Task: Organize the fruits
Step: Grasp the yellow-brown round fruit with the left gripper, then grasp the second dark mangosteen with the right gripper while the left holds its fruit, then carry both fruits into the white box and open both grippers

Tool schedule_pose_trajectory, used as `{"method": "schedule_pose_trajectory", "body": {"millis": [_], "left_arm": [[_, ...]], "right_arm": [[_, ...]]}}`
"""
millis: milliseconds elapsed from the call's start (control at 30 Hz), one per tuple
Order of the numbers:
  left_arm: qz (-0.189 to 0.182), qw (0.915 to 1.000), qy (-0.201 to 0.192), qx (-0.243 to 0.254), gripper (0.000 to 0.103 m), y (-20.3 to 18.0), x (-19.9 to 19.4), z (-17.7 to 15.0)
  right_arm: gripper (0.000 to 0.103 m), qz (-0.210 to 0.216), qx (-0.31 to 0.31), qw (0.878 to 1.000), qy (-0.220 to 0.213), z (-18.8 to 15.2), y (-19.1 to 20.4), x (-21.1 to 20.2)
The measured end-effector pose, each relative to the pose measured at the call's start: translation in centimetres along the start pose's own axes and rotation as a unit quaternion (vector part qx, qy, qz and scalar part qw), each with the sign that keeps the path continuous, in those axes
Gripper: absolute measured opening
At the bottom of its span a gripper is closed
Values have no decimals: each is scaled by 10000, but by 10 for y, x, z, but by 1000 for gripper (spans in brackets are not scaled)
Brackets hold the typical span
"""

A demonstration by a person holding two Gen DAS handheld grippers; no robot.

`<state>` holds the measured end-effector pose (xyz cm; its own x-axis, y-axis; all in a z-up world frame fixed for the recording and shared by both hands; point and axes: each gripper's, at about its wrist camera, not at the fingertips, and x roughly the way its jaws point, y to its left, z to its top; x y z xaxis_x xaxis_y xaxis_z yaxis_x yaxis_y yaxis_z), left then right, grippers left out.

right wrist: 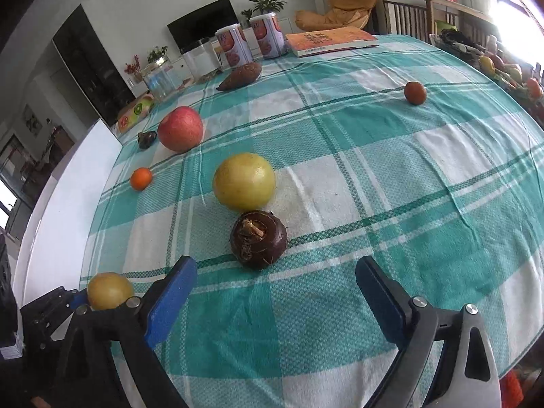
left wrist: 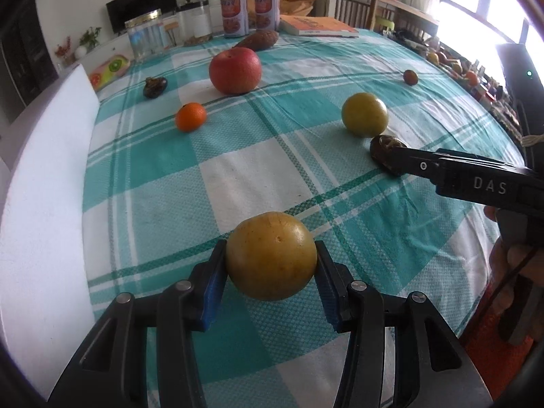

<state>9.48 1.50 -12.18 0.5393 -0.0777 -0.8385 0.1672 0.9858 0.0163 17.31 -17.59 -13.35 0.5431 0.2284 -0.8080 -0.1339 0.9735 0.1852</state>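
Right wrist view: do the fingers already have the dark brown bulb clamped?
No. The right gripper is open, and the dark brown bulb lies on the tablecloth ahead of its blue fingers, untouched.

Lighting: bright daylight from windows at upper right, blown out to white glare. Shadows: soft, faint, beneath fruit ahead of the jaws. Focus: sharp centrally. Distortion: strong fisheye bend, dark vignette at corners; tablecloth evenly lit.

Left tongs clamped, right tongs agape
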Motion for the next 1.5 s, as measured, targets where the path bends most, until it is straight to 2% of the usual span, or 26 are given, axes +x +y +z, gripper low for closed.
{"method": "schedule_pose_trajectory", "body": {"millis": [67, 100, 167, 233, 467, 500, 567, 700, 767, 800, 867, 933, 1000, 1067, 1167, 1233, 1300, 1333, 1400, 1433, 1500], "left_arm": [[180, 9998, -21, 19, 50, 4, -2, 1], [264, 9996, -42, 29, 50, 6, -3, 2], [383, 9992, -78, 37, 50, 11, -5, 3], [462, 9989, -107, 30, 50, 15, -7, 3], [506, 9986, -178, 18, 50, 20, -15, 5], [393, 9991, -183, -31, 50, 21, -19, 5], [-152, 9993, -156, -307, 50, 29, -34, 6], [-1228, 9882, -258, -875, 50, 59, -88, 5], [-1502, 9812, -402, -1146, 50, 85, -119, 2], [-1510, 9789, -509, -1280, 50, 100, -133, 0], [-1238, 9772, -717, -1567, 50, 135, -156, -7], [-677, 9764, -811, -1884, 50, 174, -168, -18], [40, 9723, -732, -2220, 50, 213, -165, -33], [556, 9620, -553, -2614, 50, 250, -157, -52], [1180, 9462, -282, -3000, 50, 286, -144, -80], [1405, 9367, -107, -3204, 51, 298, -136, -94], [1488, 9314, 40, -3323, 51, 301, -129, -103], [1535, 9302, 68, -3333, 54, 301, -128, -106], [1625, 9303, 44, -3288, 67, 297, -128, -105], [1651, 9301, -19, -3280, 75, 295, -130, -104], [1599, 9316, -199, -3259, 76, 289, -133, -96]], "right_arm": [[89, -257, -292, 9992, 104, 2, 9, 19], [87, -466, -467, 9978, -3, 1, 14, 21], [60, -597, -602, 9964, -68, 1, 20, 21], [44, -643, -524, 9966, -30, 3, 20, 19], [43, -232, 52, 9997, 30, -5, 10, -3], [43, -136, 137, 9998, 21, -6, 10, -8], [43, 167, 306, 9994, 17, -7, 14, -20], [43, 1114, 625, 9918, 33, -3, 40, -47], [43, 1690, 721, 9829, 84, 2, 66, -58], [43, 1970, 719, 9777, 130, 5, 83, -62], [43, 2482, 486, 9672, 225, 10, 127, -71], [43, 2868, 98, 9575, 286, 13, 177, -80], [43, 3191, -398, 9461, 394, 9, 232, -84], [43, 3342, -899, 9367, 528, 0, 281, -82], [43, 3262, -1547, 9303, 655, -20, 337, -71], [43, 3084, -1869, 9302, 684, -33, 360, -60], [44, 2884, -2145, 9307, 679, -43, 375, -51], [44, 2783, -2231, 9318, 677, -47, 379, -47], [47, 2688, -2262, 9337, 693, -49, 378, -44], [51, 2696, -2202, 9352, 656, -49, 372, -46], [62, 2618, -2113, 9408, 416, -45, 358, -55]]}}
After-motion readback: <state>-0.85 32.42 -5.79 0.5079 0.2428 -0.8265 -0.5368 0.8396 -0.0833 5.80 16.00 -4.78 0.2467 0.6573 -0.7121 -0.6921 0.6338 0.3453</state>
